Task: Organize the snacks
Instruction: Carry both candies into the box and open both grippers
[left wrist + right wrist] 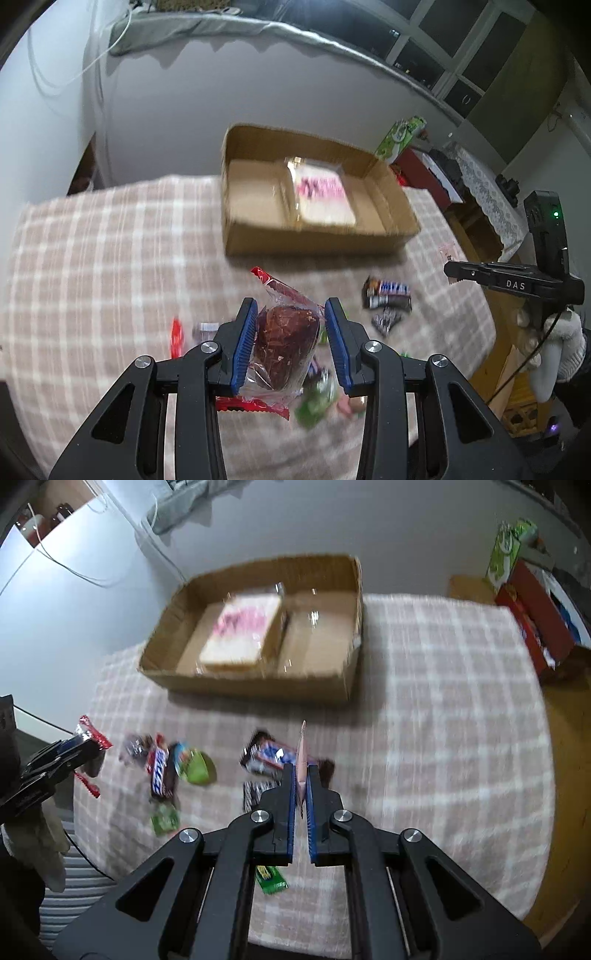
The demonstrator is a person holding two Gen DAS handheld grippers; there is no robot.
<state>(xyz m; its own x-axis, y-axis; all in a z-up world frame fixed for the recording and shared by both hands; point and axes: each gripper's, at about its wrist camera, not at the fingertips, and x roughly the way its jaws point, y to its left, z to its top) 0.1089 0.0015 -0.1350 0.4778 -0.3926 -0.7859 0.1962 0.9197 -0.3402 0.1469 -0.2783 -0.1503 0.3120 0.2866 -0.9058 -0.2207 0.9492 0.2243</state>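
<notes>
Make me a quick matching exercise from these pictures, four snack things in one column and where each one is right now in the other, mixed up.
Things:
1. brown bun in clear wrapper
2. thin pink packet
3. wrapped bread slice
4. green snack bar

Places:
A. inside the cardboard box
B. lying on the checked cloth
C. between the left gripper pads
D. pinched in the right gripper

Pairs: 1-C, 2-D, 3-A, 4-B
</notes>
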